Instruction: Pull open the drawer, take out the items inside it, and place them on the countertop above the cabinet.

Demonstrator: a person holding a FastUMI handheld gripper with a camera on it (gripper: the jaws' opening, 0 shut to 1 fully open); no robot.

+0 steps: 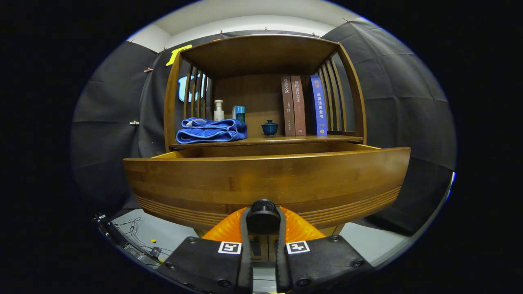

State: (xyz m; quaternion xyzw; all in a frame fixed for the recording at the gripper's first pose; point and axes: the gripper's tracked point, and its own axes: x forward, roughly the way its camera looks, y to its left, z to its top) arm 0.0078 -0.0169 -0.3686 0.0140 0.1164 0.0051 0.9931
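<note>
The gripper [263, 228] is holding the round dark knob [263, 207] of the wide brown wooden drawer [265, 183], its fingers clamped on either side. The drawer is standing pulled out toward the near side, below the wooden surface [286, 140] carrying a folded blue towel [211, 130] at the left. Its contents are hiding behind the front panel, possibly low inside. Pulling further is risking the drawer leaving its runners and tipping.

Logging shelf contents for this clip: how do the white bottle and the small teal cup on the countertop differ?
The white bottle is tall and slim; the teal cup is low, round and lidded. The bottle stands behind the blue towel, the cup beside the books. Both stand upright. The gripper grips the drawer knob.
</note>
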